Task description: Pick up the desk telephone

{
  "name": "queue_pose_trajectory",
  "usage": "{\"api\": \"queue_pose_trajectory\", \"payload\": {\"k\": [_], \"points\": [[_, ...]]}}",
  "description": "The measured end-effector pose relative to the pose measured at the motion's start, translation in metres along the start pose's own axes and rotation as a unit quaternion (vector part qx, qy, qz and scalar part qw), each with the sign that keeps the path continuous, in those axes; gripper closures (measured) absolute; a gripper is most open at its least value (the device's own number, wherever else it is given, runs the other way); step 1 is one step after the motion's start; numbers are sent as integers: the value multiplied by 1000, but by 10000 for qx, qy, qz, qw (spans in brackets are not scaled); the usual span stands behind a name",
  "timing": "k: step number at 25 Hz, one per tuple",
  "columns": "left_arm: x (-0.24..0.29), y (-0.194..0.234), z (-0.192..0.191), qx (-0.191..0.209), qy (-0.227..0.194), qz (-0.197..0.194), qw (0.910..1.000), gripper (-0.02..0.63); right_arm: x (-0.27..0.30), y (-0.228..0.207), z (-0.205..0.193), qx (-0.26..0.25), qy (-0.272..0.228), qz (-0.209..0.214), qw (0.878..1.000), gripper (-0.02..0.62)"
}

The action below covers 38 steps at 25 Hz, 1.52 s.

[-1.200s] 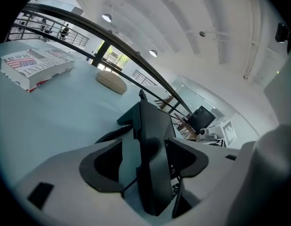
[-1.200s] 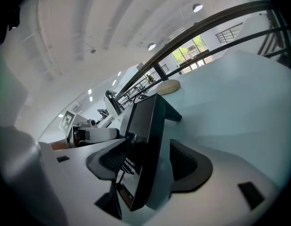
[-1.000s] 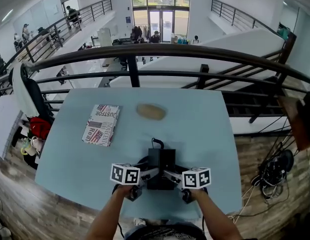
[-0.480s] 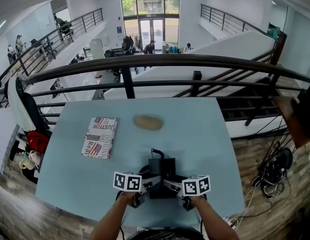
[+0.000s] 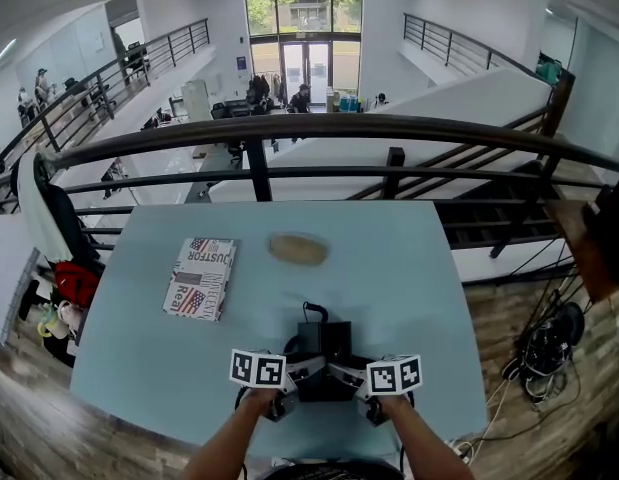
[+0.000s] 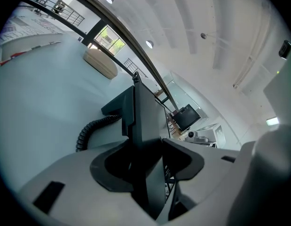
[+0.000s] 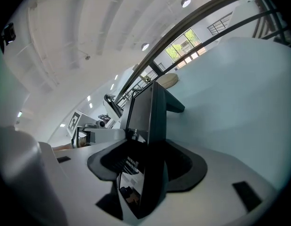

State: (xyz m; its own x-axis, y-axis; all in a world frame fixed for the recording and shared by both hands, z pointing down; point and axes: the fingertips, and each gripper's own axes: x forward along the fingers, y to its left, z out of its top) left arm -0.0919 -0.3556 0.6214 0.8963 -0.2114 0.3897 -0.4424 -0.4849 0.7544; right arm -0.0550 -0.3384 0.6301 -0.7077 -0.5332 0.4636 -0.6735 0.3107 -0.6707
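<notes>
A black desk telephone [image 5: 324,340] is seen standing at the near edge of a pale blue table [image 5: 419,268], flanked by two hand-held grippers. The left gripper [image 5: 303,368] is brought in from the phone's left side and the right gripper [image 5: 341,370] from its right, each topped by a cube with square markers. In the left gripper view, the phone's thin side edge is framed between the jaws, which are closing around it, though a dark gap is still visible at either side and no firm pinch can be made out. In the right gripper view, the opposite edge of the phone is likewise set between jaws that are closing, with space left beside it. A coiled cord [image 6: 96,128] is seen trailing from the phone onto the tabletop. Farther back on the table, well apart from the phone, a flag-printed box [image 5: 201,277] is laid flat, and a tan oval lump [image 5: 298,249] is placed to its right. A dark railing [image 5: 389,126] is seen beyond the table's far edge.
</notes>
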Motion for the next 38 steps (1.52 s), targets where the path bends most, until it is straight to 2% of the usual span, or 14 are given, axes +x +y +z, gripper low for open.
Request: {"api": "queue_pose_trajectory", "payload": {"k": [6, 21, 28, 38], "points": [[-2, 0, 1, -19, -90, 29, 10000, 396, 1, 2, 2, -34, -54, -1, 10000, 353], [-21, -36, 54, 616, -596, -37, 9963, 396, -18, 35, 58, -715, -492, 34, 9962, 353], [-39, -74, 91, 1141, -936, -100, 9890, 396, -37, 67, 97, -1226, -898, 111, 9883, 353], [-69, -129, 133, 1898, -1404, -134, 9717, 396, -67, 114, 143, -1867, -1426, 214, 9718, 353]]}}
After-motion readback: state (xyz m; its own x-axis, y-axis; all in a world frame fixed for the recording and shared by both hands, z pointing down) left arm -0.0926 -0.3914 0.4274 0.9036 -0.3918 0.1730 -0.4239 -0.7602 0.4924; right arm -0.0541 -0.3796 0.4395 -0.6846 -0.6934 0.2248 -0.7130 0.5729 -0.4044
